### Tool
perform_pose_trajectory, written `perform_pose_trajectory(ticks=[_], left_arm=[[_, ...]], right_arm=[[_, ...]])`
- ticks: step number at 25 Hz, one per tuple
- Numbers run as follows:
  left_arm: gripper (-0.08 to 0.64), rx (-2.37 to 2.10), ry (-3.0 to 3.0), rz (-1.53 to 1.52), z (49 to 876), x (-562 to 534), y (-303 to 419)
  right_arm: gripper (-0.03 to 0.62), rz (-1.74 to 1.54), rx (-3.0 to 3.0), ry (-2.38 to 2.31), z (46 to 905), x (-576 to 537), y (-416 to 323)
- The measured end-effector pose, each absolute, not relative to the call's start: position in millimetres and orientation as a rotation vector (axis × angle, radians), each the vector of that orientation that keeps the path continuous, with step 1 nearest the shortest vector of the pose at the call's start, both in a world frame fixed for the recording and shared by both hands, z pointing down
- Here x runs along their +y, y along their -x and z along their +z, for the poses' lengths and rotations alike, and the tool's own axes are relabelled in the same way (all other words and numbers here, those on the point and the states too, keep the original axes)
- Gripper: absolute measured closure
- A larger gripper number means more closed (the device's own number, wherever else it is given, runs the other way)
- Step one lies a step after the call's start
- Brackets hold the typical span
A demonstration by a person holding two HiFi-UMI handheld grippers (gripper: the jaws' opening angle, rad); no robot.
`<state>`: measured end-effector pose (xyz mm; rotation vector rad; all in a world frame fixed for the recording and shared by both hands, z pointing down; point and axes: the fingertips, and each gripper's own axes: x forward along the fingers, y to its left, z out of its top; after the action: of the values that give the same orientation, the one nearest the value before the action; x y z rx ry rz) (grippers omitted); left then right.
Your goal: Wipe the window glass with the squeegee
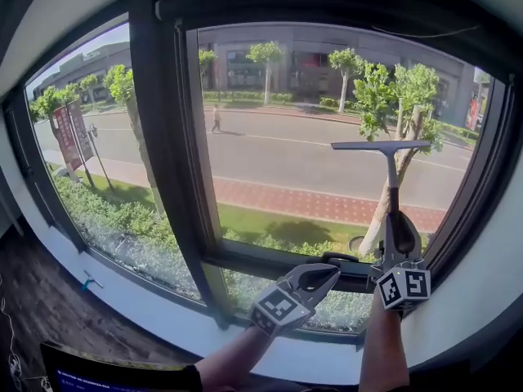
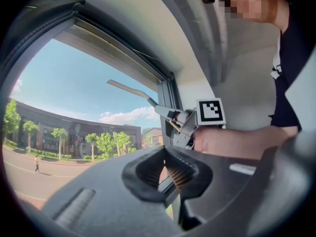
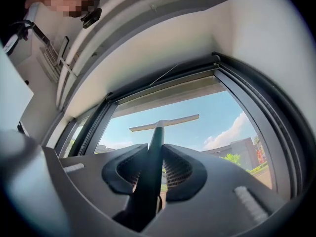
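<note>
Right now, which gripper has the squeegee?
The right gripper: its jaws are shut on the squeegee handle, blade pointing up. The left gripper has its jaws together with nothing between them.

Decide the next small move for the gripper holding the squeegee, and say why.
Probably draw the squeegee straight down. The right gripper is shut on its handle, the blade lies level about halfway up the right pane of the window glass, and more glass lies below it. Whether the blade touches the glass cannot be told.
</note>
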<state>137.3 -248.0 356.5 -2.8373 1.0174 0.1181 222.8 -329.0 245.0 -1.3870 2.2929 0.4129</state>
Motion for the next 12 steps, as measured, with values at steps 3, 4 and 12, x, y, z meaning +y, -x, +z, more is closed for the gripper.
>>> perform_pose_trajectory(ticks=[3,4,12], left_arm=[[0.558,1.024,2.804,0.144,342,-255,-130],[0.558,1.025,2.792,0.146,337,-257,-127],[0.558,0.971,2.723,0.141,304,-261,-81]], right_arm=[[0.494,0.444,2.269,1.341,217,-333,-208],[0.494,0.453,2.260,1.333,209,-334,-204],[0.494,0.515,2.190,1.300,149,-336,-148]])
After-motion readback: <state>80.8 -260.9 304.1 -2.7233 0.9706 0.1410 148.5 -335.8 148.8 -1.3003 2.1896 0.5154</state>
